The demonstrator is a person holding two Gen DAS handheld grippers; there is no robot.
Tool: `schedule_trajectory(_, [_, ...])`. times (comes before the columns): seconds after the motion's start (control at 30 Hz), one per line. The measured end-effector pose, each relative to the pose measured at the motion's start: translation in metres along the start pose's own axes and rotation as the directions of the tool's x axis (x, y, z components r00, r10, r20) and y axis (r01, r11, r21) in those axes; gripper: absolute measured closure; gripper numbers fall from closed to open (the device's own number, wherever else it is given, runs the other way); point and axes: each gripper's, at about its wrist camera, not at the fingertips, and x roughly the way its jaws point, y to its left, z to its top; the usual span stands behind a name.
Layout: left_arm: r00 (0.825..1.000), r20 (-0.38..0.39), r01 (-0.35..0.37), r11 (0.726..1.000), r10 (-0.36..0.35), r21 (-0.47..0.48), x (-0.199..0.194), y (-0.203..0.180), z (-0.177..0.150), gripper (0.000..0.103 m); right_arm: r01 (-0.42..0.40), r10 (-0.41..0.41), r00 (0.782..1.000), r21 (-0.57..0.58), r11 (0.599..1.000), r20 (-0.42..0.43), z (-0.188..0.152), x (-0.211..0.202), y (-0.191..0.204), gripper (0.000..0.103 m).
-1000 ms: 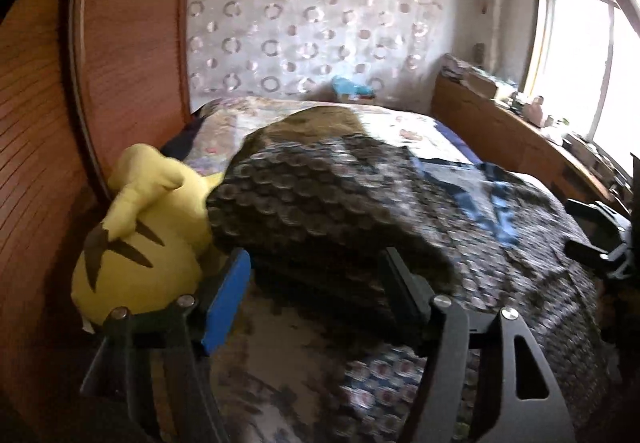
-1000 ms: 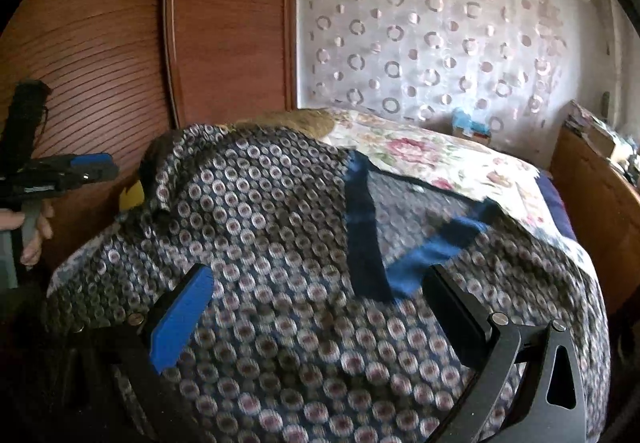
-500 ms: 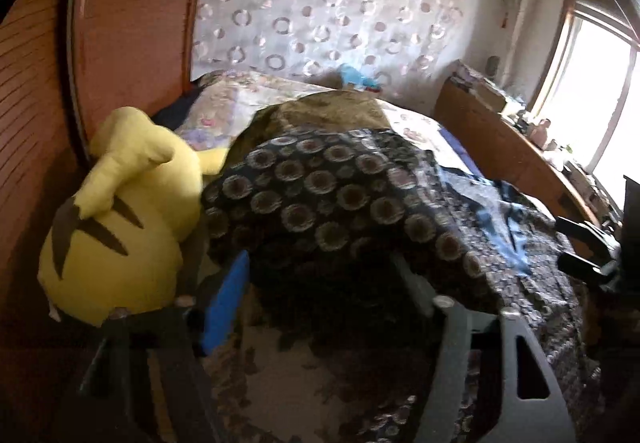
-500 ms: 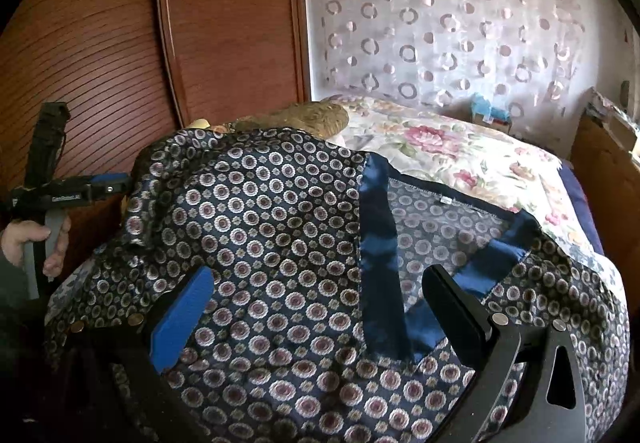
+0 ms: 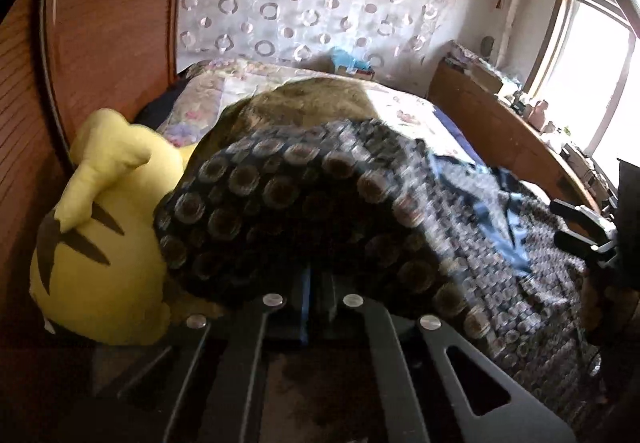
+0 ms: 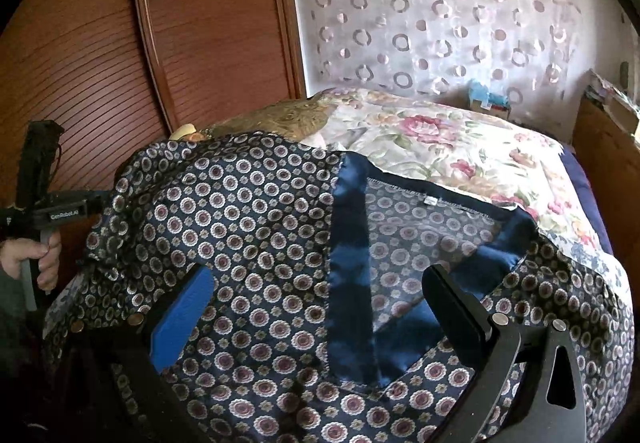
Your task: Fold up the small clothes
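A dark navy garment [image 6: 256, 243] printed with small round medallions and edged with a plain blue satin collar lies spread over the bed [image 6: 460, 147], its near left edge bunched and pinched in my left claw [image 5: 310, 283], whose jaws have just closed on the cloth. My right claw [image 6: 316, 307] hovers spread wide above the garment's front. The floral bedspread runs to a circle-patterned curtain [image 6: 420, 11], wooden wardrobe doors [image 6: 180, 23] on the left and a yellow plush toy [image 5: 100, 243] beside the garment.

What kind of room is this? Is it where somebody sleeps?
Most likely a bedroom. There is a bed with a flowery bedspread, a big yellow plush toy beside it, and a tall wooden wardrobe along the wall. A patterned garment lies spread on the bed for folding.
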Motion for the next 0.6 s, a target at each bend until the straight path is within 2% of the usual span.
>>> schedule_trajectory(0.17, [1.0, 0.001, 0.03, 0.998, -0.03, 0.062, 0.004, -0.024, 0.019, 0.101, 0.009, -0.009, 1.0, 0.017, 1.0, 0.006, -0.002, 0.003, -0.006, 0.0])
schedule_trajectory(0.33, [0.998, -0.045, 0.053, 0.992, -0.049, 0.11, 0.026, -0.045, 0.025, 0.101, 0.022, -0.023, 1.0, 0.042, 0.999, 0.015, -0.005, -0.002, -0.01, 0.0])
schedule_trajectory(0.5, [0.998, -0.061, 0.026, 0.99, -0.018, 0.135, 0.032, -0.056, 0.025, 0.1, 0.032, -0.033, 0.999, 0.056, 0.998, 0.019, -0.008, -0.006, -0.012, 0.0])
schedule_trajectory(0.53, [0.999, -0.054, 0.007, 0.99, 0.001, 0.141, 0.029, -0.056, 0.025, 0.097, 0.031, -0.032, 0.999, 0.057, 0.998, 0.019, -0.008, -0.007, -0.013, 0.0])
schedule_trajectory(0.57, [0.999, -0.046, -0.007, 0.99, 0.013, 0.144, 0.026, -0.055, 0.025, 0.09, 0.032, -0.033, 0.999, 0.056, 0.998, 0.019, -0.009, -0.007, -0.012, 0.0])
schedule_trajectory(0.6, [0.999, -0.034, -0.023, 0.989, 0.028, 0.145, 0.021, -0.054, 0.026, 0.076, 0.033, -0.034, 0.999, 0.055, 0.998, 0.018, -0.009, -0.007, -0.011, 0.0])
